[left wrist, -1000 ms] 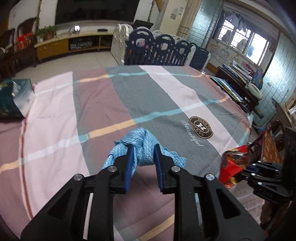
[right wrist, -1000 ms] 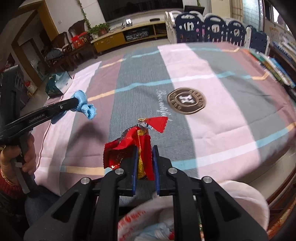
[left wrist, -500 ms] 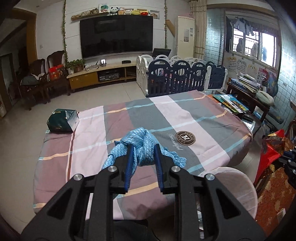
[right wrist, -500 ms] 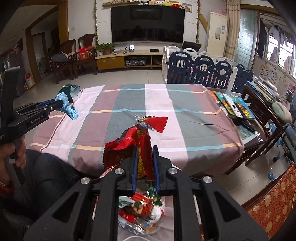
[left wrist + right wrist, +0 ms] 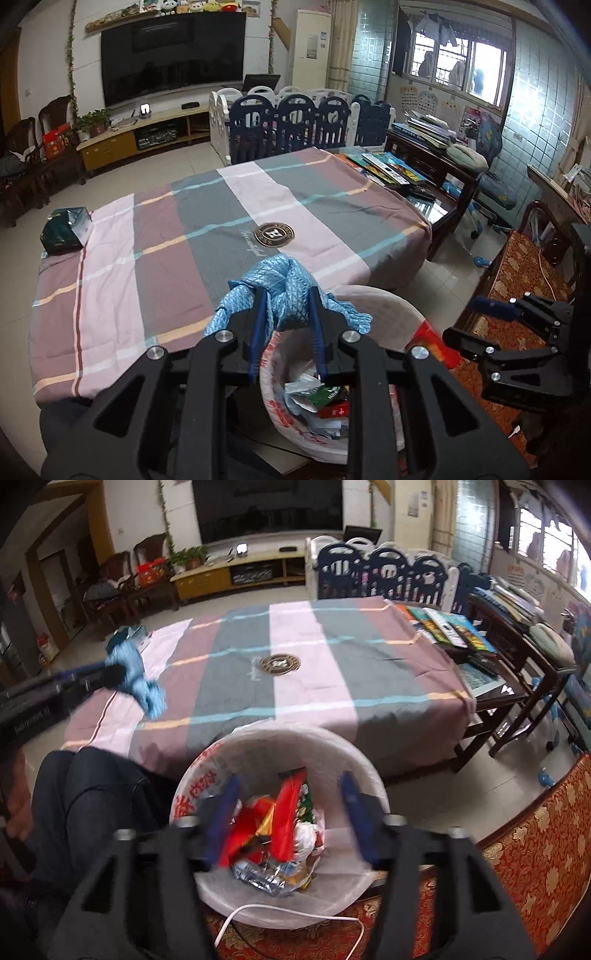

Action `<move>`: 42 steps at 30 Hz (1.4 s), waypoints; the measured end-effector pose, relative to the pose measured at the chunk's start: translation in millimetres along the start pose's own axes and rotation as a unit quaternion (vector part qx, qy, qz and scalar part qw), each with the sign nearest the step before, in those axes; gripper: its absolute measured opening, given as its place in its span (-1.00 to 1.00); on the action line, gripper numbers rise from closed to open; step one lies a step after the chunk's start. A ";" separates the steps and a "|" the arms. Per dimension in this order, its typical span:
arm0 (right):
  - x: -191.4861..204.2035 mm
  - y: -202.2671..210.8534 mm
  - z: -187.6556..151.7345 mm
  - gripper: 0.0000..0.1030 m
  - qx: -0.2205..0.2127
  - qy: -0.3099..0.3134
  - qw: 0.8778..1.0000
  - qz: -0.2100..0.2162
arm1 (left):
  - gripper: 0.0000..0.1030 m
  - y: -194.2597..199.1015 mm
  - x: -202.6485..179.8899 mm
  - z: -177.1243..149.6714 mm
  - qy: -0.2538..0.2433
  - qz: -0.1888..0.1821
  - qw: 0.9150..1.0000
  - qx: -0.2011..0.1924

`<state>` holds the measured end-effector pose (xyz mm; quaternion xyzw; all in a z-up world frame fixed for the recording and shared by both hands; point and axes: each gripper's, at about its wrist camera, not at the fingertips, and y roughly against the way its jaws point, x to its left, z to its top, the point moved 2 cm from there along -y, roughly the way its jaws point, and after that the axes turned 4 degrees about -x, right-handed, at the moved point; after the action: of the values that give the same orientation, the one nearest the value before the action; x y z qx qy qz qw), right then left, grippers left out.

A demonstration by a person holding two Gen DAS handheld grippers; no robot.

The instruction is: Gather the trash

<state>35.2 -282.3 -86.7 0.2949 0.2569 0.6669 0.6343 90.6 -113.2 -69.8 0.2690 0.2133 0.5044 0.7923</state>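
The blue crumpled cloth (image 5: 291,291) is a soft, limp wad with a woven diamond texture, pinched in its bunched middle by the left claw (image 5: 286,332), whose blue-padded jaws are closed on it while loose tails hang out to either side; I judge it very light and not fragile, and the thick knot of folds is the sensible place to hold, since a grip on a thin tail could let it slide free. It hangs over the near rim of the trash bin (image 5: 373,295), a round pale tub lined with a thin white plastic bag printed in red. The red snack wrapper (image 5: 284,812) is crinkly, glossy foil, feather-light and springy; it lies between the jaws of the right claw (image 5: 290,816), which have just been opening and now stand apart from it, so it looks released into the bin, on top of other crumpled packets. A thin white cable (image 5: 295,912) curls by the bin's near side. Beyond stands the table (image 5: 110,295), draped in a soft striped cloth of mauve, grey and pink with a round emblem (image 5: 274,233) at its centre, and a dark green box (image 5: 64,230) sits at its far left corner
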 end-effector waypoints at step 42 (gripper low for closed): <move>58.2 126.1 20.5 0.93 0.033 0.071 0.995 0.064 | 0.93 149.3 3.7 15.6 0.046 0.158 0.985 -0.050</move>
<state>-38.9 -232.9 21.8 0.2836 0.3034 0.7164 0.5606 -0.6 -61.4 37.6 0.2360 0.1790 0.6453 0.7041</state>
